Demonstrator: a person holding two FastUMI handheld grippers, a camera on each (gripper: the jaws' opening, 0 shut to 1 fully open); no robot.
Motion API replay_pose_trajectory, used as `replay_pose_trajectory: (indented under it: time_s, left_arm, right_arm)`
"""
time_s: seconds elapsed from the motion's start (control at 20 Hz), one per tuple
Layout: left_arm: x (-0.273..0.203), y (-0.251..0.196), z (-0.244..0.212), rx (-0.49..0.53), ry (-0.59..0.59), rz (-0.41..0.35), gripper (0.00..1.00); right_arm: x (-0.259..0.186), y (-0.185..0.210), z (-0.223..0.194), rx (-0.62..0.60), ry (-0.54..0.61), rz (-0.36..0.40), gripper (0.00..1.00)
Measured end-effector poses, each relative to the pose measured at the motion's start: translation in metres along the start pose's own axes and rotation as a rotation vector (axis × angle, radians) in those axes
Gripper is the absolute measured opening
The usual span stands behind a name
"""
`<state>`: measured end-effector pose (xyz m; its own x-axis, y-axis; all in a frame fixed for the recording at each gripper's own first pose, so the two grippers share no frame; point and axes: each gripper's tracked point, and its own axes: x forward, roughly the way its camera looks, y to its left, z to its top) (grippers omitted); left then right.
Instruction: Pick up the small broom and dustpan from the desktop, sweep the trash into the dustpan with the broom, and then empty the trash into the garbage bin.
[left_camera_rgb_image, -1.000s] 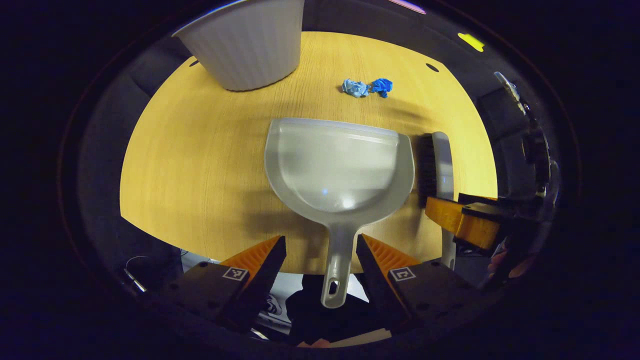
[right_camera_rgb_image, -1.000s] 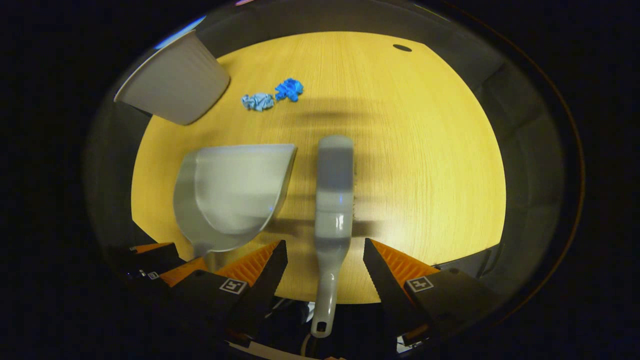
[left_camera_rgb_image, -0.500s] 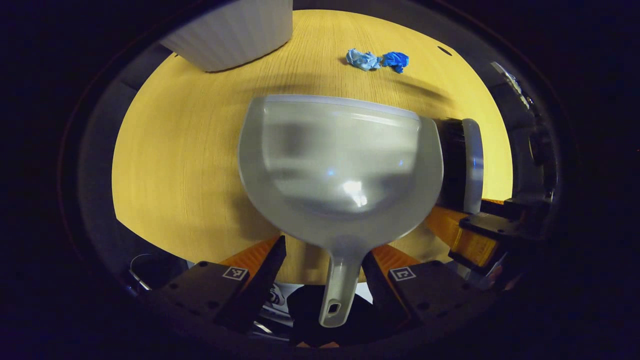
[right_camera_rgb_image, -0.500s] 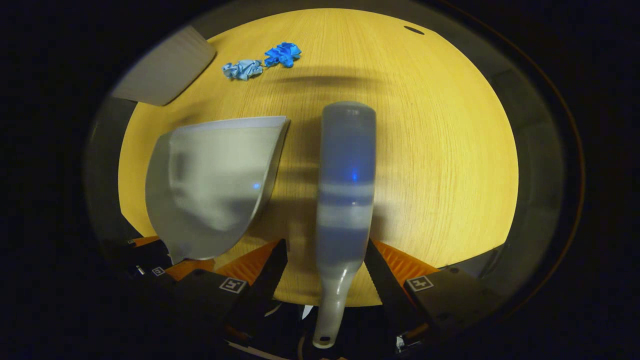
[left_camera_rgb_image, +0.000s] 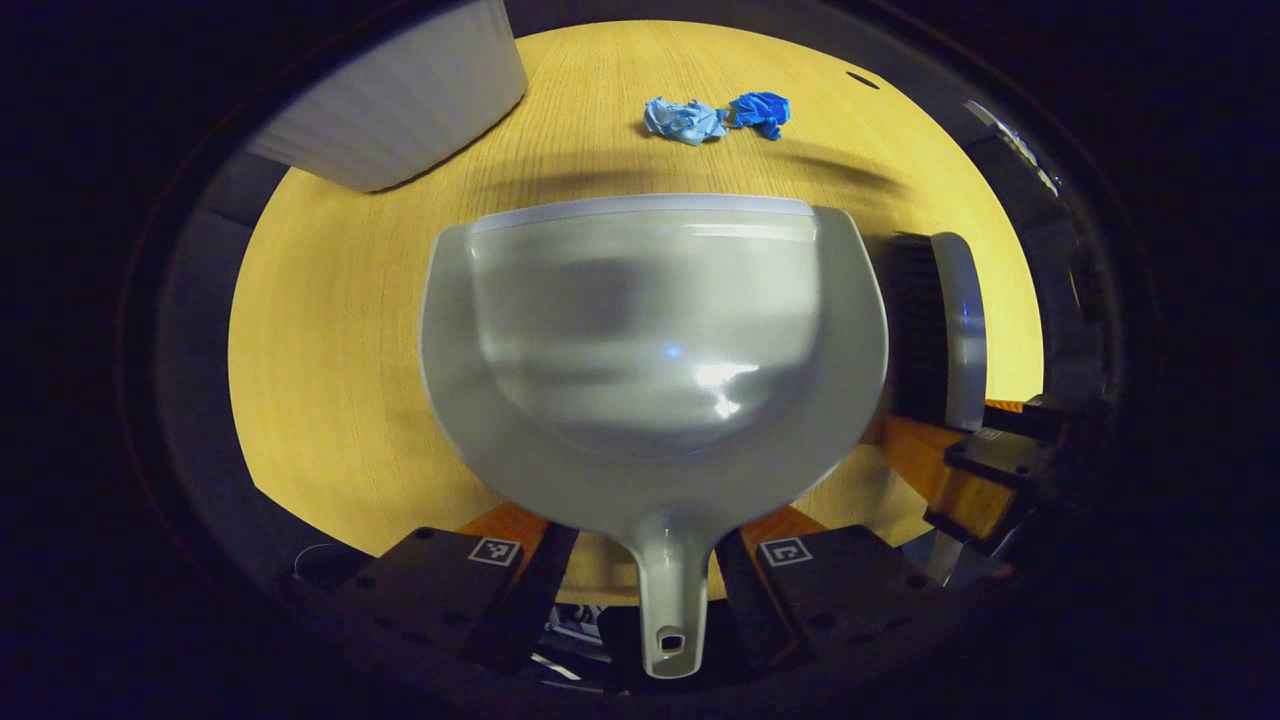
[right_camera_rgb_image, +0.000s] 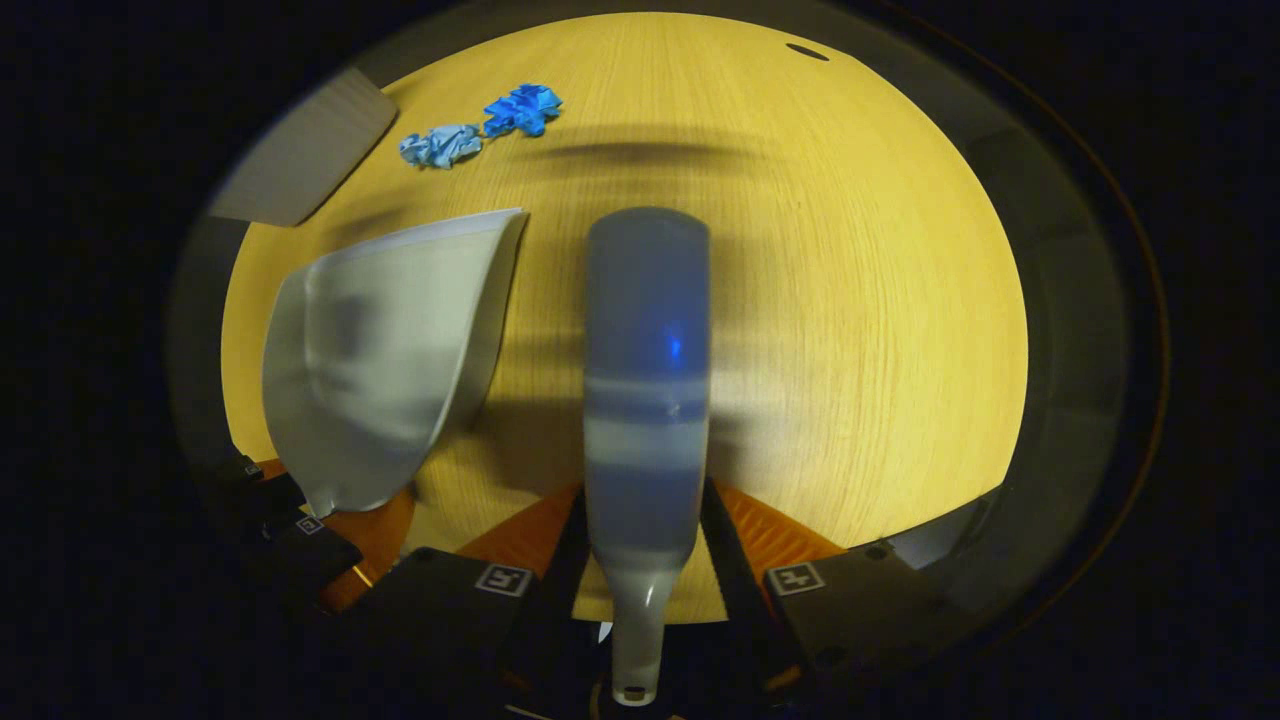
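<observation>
A grey dustpan (left_camera_rgb_image: 650, 330) lies on the wooden desktop (left_camera_rgb_image: 330, 380), mouth facing away. Its handle runs back between the fingers of my left gripper (left_camera_rgb_image: 645, 535). The fingertips are hidden under the pan, so I cannot see whether they press on it. In the right gripper view, the grey broom (right_camera_rgb_image: 647, 340) lies lengthwise, with my right gripper (right_camera_rgb_image: 645, 500) shut on its lower body. Both fingers meet its sides. The dustpan (right_camera_rgb_image: 380, 350) sits left of it. Two crumpled blue scraps of trash (left_camera_rgb_image: 715, 115) lie beyond the pan.
A white ribbed garbage bin (left_camera_rgb_image: 400, 100) stands at the far left of the desktop, also seen as the bin (right_camera_rgb_image: 300, 160) in the right gripper view. The broom (left_camera_rgb_image: 950, 320) lies close against the dustpan's right side. A small dark hole (right_camera_rgb_image: 805, 50) marks the desktop's far edge.
Both grippers have moved forward along the handles, so dustpan and broom look larger. Both pairs of fingers have narrowed, the right pair onto the broom's sides.
</observation>
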<state>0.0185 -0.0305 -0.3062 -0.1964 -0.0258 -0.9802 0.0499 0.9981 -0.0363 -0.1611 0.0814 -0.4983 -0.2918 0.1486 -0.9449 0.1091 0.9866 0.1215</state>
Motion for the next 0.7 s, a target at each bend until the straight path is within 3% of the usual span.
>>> replay_pose_trajectory:
  time_s: [0.05,0.1,0.15,0.25,0.4,0.45,0.7]
  left_arm:
    - [0.001,-0.002,0.002,0.007,-0.01,0.002,0.59]
    - [0.005,-0.005,-0.001,0.007,-0.006,0.003,0.52]
    - [0.003,-0.006,0.001,0.011,-0.01,0.004,0.36]
    - [0.004,-0.004,-0.001,0.017,-0.01,0.004,0.33]
    - [0.006,-0.001,-0.001,0.069,-0.023,0.0,0.3]
    - [0.006,0.0,-0.001,0.086,-0.028,-0.004,0.29]
    - [0.003,0.017,-0.012,0.132,-0.038,-0.015,0.27]
  right_arm:
    - [0.001,0.0,-0.002,0.003,0.004,0.005,0.54]
    - [0.0,0.0,-0.001,0.0,0.007,0.004,0.43]
    - [0.001,0.001,-0.002,-0.006,0.011,0.001,0.48]
    - [0.001,0.002,-0.007,-0.004,0.041,0.0,0.47]
    - [0.001,0.003,-0.009,-0.048,0.032,0.007,0.38]
    - [0.0,0.004,-0.008,-0.053,0.023,0.01,0.31]
    - [-0.016,0.006,-0.006,-0.037,0.011,0.083,0.31]
